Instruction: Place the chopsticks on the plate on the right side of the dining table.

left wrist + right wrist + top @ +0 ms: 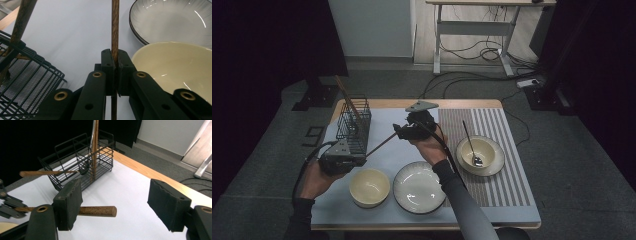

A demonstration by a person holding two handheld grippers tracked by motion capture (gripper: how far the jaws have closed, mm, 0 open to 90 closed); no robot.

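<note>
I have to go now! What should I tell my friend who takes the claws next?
Left claw: shut on a chopstick, held above the table beside the cream bowl.
Right claw: open, the chopstick's far end between its jaws, not gripped.
Basket: on the table's left, one chopstick already standing in it.
Done: one chopstick in the basket.
Left: probably pass this one across or put it in the basket.

Dark wood, black wire, pale dishes

The stick [115, 27] is reddish-brown with darker grain; the basket [354, 124] is black wire mesh. Both grippers, left [114, 65] and right [115, 211], are black, with brass-coloured rivets. The bowl [369, 186] is cream, the plate [418, 187] grey-white with fine radial streaks and a dark rim. One mat [387, 120] is plain pale blue, the other [492, 122] grey-and-white striped.
</note>
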